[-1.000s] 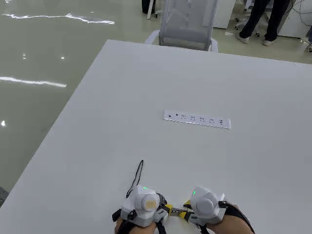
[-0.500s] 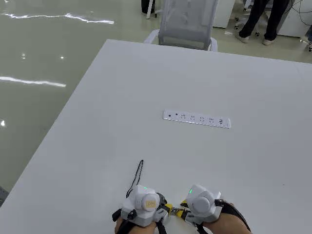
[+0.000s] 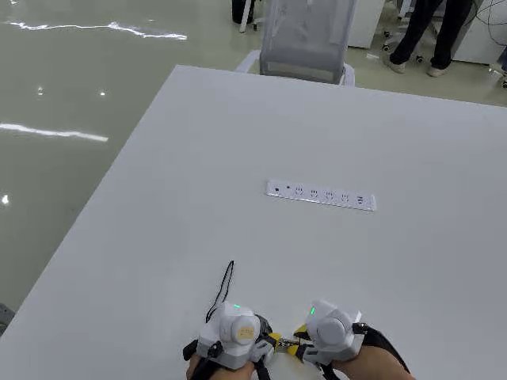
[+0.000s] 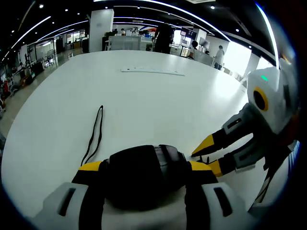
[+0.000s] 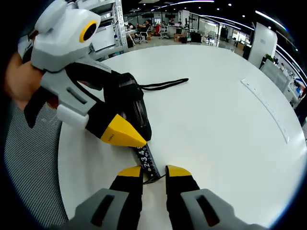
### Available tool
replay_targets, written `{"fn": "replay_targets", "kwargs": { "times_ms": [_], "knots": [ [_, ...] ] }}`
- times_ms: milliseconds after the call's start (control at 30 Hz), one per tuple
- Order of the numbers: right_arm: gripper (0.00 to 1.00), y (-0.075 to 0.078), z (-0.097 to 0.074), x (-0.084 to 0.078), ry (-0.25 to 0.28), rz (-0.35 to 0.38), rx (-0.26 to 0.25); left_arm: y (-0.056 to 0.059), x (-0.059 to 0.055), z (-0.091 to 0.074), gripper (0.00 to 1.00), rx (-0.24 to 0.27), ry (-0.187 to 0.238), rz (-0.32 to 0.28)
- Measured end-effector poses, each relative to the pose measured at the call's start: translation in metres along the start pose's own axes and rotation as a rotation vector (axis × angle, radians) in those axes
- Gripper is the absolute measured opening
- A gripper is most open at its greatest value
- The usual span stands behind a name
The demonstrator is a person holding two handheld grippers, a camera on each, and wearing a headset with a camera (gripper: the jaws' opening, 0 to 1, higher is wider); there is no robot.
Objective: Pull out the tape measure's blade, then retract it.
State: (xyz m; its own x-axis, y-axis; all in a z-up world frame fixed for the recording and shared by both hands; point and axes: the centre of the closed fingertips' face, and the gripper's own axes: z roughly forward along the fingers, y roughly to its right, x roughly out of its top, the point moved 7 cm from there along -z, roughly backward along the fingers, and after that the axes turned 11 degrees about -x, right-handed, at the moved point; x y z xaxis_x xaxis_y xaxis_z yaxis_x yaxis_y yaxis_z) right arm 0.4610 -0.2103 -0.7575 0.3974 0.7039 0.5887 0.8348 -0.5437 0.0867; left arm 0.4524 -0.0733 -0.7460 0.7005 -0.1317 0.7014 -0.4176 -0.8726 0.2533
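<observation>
With the left gripper (image 4: 146, 166), clamping both yellow-tipped jaws around the black tape measure (image 5: 131, 103), gripping its rounded case from either side, low at the near edge of the white table (image 3: 317, 119). With the right gripper (image 5: 154, 171), reaching in just beside the left one, pointing toward the mouth of the case and leaving only a narrow gap between the yellow tips. Showing a short run of blade (image 5: 145, 158) drawn out of the case, printed numbers facing up, ending inside that gap and lying right against one jaw. Not being able to tell whether the jaws are pinching the blade or merely flanking it. Trailing a thin black lanyard (image 3: 223, 286) from the case, looped flat on the tabletop and stretching away from the person. Lying well apart, farther across the table, a long white power strip (image 3: 320, 194) with its row of sockets facing up. Standing beyond the far edge, a grey mesh chair (image 3: 307, 36). In the head view, sitting close together at the bottom, both white gripper bodies, each glowing with a small green light, the tape measure between them.
</observation>
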Motion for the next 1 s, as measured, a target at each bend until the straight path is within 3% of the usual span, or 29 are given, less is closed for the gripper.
{"fn": "replay_targets", "kwargs": {
  "times_ms": [267,433,533,667,1000],
  "knots": [
    [0.17,0.0007,-0.0033,-0.0007,0.021,0.024,0.049,-0.0006,0.0000,-0.0004,0.66,-0.008,-0.005,0.003],
    [0.17,-0.0002,-0.0043,0.0005,0.021,-0.026,0.071,-0.0010,-0.0003,0.0002,0.66,-0.011,-0.008,0.001],
    [0.17,-0.0011,-0.0023,0.0008,0.015,-0.042,0.074,-0.0008,-0.0001,-0.0001,0.66,-0.012,-0.008,0.001],
    [0.18,-0.0040,-0.0009,0.0027,0.003,-0.132,0.066,-0.0009,-0.0001,0.0000,0.66,-0.010,-0.007,0.002],
    [0.18,-0.0064,0.0050,0.0076,0.008,-0.108,0.060,-0.0010,-0.0003,-0.0001,0.66,-0.010,-0.007,0.001]
  ]
}}
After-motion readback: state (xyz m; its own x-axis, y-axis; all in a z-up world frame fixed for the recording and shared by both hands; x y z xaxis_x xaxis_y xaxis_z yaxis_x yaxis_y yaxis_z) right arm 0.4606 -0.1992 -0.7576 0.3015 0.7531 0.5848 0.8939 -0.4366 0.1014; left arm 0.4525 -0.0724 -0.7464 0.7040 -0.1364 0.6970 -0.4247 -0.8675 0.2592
